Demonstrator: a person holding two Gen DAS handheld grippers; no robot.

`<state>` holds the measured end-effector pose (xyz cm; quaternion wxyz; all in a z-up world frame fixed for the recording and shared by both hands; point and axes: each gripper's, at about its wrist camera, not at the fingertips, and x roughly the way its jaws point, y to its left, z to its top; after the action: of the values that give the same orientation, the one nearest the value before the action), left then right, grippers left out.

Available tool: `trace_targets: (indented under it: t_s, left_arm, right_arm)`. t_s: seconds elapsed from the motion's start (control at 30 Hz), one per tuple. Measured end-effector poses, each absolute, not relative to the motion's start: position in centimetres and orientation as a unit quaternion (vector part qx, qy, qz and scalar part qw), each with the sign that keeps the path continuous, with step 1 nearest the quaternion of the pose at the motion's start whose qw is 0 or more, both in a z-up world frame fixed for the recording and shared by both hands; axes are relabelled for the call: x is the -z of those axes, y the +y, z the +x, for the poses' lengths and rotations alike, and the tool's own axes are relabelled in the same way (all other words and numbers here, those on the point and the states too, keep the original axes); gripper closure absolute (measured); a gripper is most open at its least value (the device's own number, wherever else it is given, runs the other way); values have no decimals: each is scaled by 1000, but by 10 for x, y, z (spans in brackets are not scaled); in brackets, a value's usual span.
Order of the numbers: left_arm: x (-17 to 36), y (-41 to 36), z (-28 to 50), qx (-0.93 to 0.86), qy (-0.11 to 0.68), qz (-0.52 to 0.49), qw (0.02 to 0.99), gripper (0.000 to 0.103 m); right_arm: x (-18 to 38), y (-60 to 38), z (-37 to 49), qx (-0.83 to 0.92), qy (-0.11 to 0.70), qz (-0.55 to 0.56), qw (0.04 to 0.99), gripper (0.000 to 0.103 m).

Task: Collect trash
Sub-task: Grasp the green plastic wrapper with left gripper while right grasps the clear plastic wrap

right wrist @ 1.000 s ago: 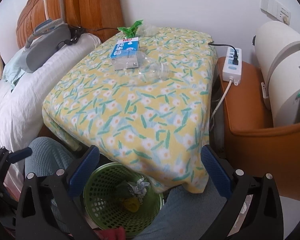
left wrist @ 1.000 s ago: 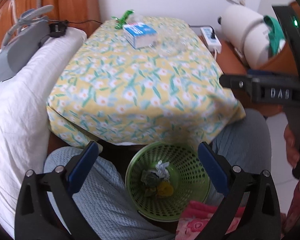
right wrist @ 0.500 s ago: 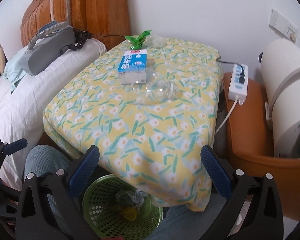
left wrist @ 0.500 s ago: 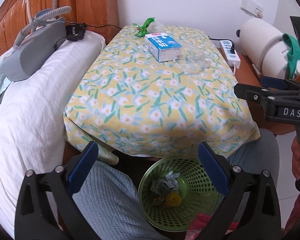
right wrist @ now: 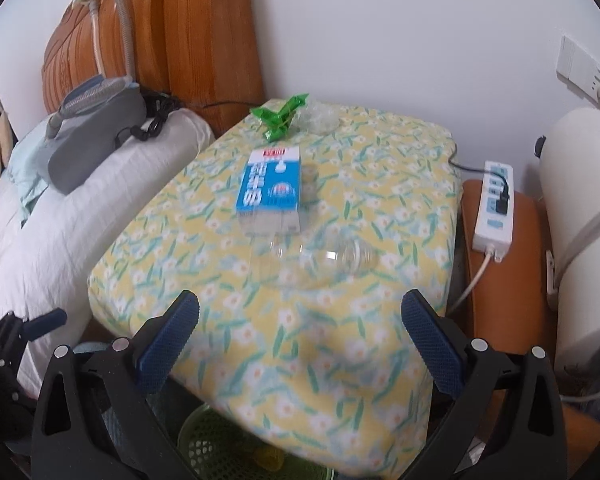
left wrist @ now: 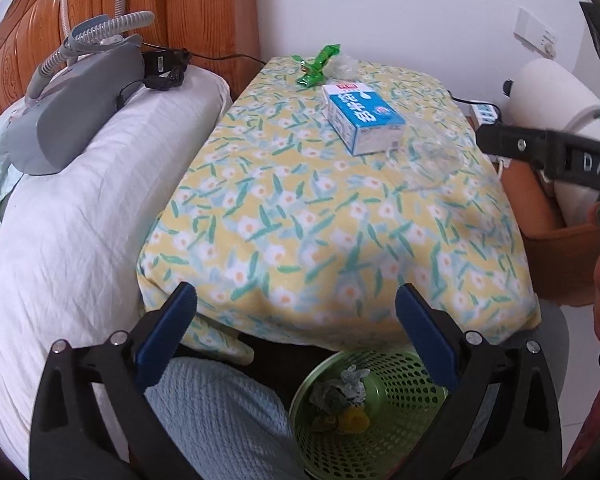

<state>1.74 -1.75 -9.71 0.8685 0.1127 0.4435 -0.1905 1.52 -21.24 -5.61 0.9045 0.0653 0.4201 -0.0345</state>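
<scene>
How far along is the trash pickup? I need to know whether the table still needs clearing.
Done: crumpled scraps already lie in the green basket. In hand: nothing; the left tongs and right tongs are open and empty. Left: blue carton, clear bottle, green wrapper and clear bag on the table.

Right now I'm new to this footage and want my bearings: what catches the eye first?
The yellow flower-print cloth over the table dominates both views. On it lie a blue-and-white carton at the middle, a clear plastic bottle on its side just in front, and a green crumpled wrapper at the far edge. Below the near edge sits a green mesh basket already holding scraps.
</scene>
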Motion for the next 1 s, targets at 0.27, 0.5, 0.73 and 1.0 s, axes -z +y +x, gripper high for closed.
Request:
trace_targets:
  t_s: [0.27,0.5,0.73,1.0]
  left_arm:
    - [89,-32,87,189,424,113,879,8]
    - [72,-64,169,204,403,131,883,8]
    - [68,-109,254,244,392,150,874,8]
    - [104,-163,313,281,407,183,850,8]
  right_arm:
    - [48,-233,94,46,411,75,907,3]
    - [55,-264,182,53,422,72,902,3]
    - [82,-290,241,64,447,75,889,3]
    - [102,-311,267,71,458,75,883,3]
